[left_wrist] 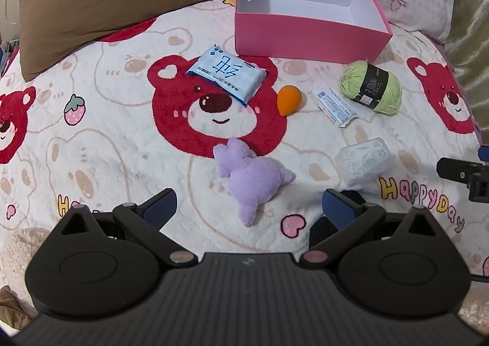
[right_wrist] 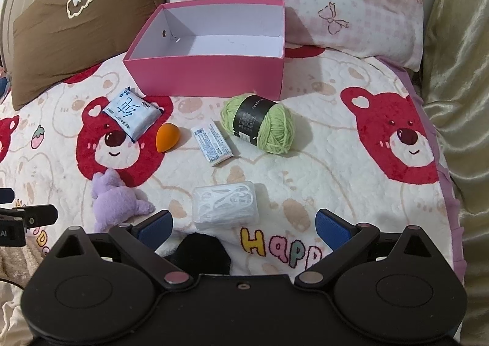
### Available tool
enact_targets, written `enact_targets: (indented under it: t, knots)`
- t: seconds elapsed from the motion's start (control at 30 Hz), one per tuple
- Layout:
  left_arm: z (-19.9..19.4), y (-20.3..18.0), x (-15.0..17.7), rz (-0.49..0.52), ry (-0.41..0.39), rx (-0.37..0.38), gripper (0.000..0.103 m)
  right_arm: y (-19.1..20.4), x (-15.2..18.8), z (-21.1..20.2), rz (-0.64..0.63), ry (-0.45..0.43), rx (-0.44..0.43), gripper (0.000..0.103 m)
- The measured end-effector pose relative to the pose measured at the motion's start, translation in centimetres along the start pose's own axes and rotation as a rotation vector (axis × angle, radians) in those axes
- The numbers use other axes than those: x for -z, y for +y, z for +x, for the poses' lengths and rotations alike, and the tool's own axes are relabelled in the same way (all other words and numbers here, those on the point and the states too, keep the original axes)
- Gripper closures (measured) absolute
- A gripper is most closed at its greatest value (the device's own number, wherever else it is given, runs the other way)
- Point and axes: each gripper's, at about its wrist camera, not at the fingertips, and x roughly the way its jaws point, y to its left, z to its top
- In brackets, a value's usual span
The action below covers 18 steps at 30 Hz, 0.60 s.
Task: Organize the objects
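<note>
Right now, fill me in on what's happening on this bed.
Nothing is being held yet. Both grippers, the left gripper and the right gripper, hover open over the blanket. The pink box is empty. The purple plush, wipes pack, orange sponge, green yarn and clear case lie loose.

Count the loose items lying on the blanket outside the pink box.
6: wipes pack, orange sponge, small packet, green yarn, purple plush, clear case. A dark thing under the tools is unclear.
</note>
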Motion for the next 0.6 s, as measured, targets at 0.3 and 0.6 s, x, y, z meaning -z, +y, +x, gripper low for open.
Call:
enact_targets:
  t: [0.3,0.6]
  knots:
    - [-0.2,0.2,-0.5,0.016,0.002,0.015,0.0,0.1,-0.9,-0.1,-0.019,0.008,-0.031,0.002]
    - [0.1,0.5,-1.5,0.041,0.005,0.017,0.0,0.5,-1.5,0.5,-0.057,0.018,-0.092,0.002]
